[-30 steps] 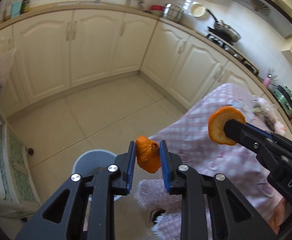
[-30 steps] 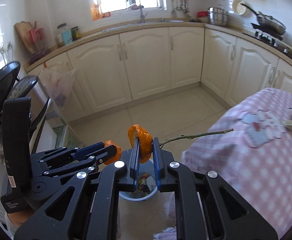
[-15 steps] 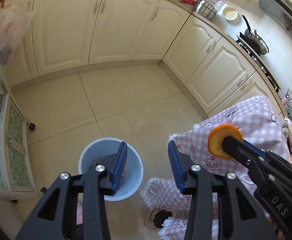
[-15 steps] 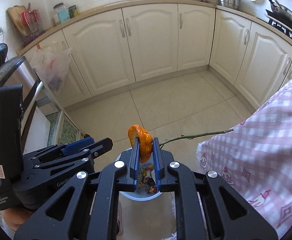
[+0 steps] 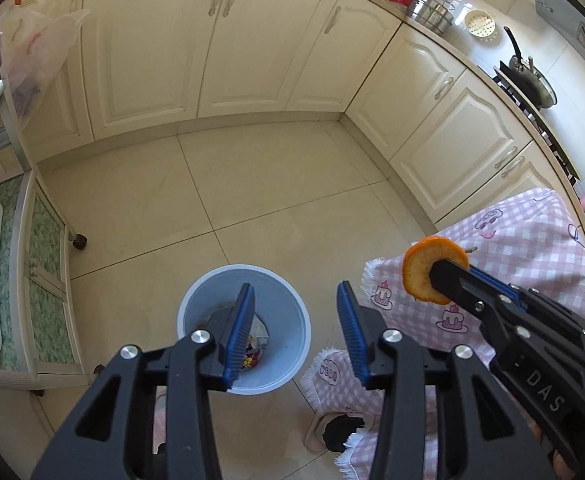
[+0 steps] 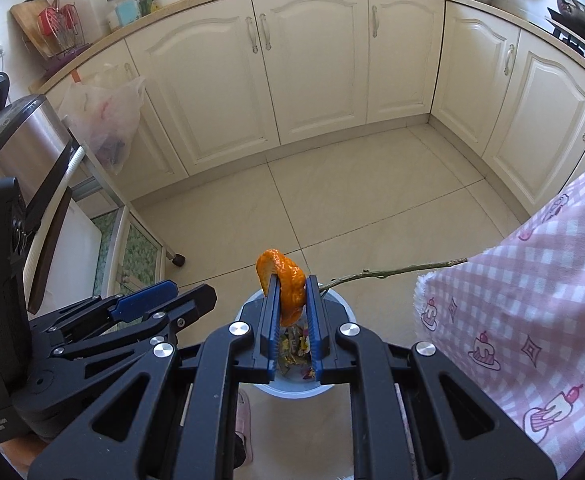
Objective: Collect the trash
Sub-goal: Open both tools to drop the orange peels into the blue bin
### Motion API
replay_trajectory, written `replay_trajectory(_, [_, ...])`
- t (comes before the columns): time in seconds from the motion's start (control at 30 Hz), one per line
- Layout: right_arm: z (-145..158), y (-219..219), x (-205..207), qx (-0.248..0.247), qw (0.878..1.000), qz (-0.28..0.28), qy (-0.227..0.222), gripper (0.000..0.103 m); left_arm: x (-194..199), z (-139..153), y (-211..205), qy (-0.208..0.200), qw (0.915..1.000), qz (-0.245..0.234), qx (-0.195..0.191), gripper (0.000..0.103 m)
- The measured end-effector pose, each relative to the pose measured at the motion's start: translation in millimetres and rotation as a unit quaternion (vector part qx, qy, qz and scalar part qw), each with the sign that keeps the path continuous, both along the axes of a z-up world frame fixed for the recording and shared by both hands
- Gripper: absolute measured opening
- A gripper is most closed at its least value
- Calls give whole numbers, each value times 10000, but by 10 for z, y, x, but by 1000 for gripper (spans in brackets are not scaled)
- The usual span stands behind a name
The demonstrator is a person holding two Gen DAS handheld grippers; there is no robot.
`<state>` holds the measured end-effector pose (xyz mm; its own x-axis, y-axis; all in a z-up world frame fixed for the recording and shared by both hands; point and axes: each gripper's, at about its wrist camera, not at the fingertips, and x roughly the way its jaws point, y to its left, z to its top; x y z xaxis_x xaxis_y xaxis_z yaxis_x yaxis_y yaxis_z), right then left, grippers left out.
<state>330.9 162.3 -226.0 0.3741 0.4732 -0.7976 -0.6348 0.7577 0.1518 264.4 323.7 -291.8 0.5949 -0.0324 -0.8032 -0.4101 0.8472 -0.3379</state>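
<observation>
My left gripper is open and empty above a pale blue trash bin on the floor, with wrappers inside. My right gripper is shut on an orange peel and a thin twig that sticks out to the right. It hovers over the same bin. In the left wrist view the right gripper shows at the right with the peel. In the right wrist view the open left gripper shows at the left.
A table with a pink checked cloth stands to the right, also in the right wrist view. Cream kitchen cabinets line the far walls. A wheeled cart stands at the left, a plastic bag hangs nearby. A slipper lies by the bin.
My left gripper opened and its orange peel is gone from the jaws. Both grippers tilted down toward the bin. The right gripper still holds its peel and twig.
</observation>
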Motion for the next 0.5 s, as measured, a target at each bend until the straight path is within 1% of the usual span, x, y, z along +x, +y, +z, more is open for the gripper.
replay_trajectory(0.1, [4,52,9,42,10000,44,-13,12,-17,18,41,-21,10000,74,5,42])
replay_trajectory(0.17, [22,81,15,81,9999,43,-54,14,-28,37,65,-50,9999,116,13,43])
replay_trajectory(0.23, [50,105,25,142,9998,23,-125,20,-36,63,85,-75,9998,161,14,45])
replay_trajectory(0.27, [56,109,30,138,9998,12,-137,24,-41,77,92,-87,9998,184,21,45])
replay_trajectory(0.3, [72,104,37,151,9997,-18,-164,26,-44,89,95,-89,9998,192,27,45])
replay_trajectory(0.5, [164,-61,30,182,9994,-141,-253,28,-42,217,7,-170,9998,99,68,45])
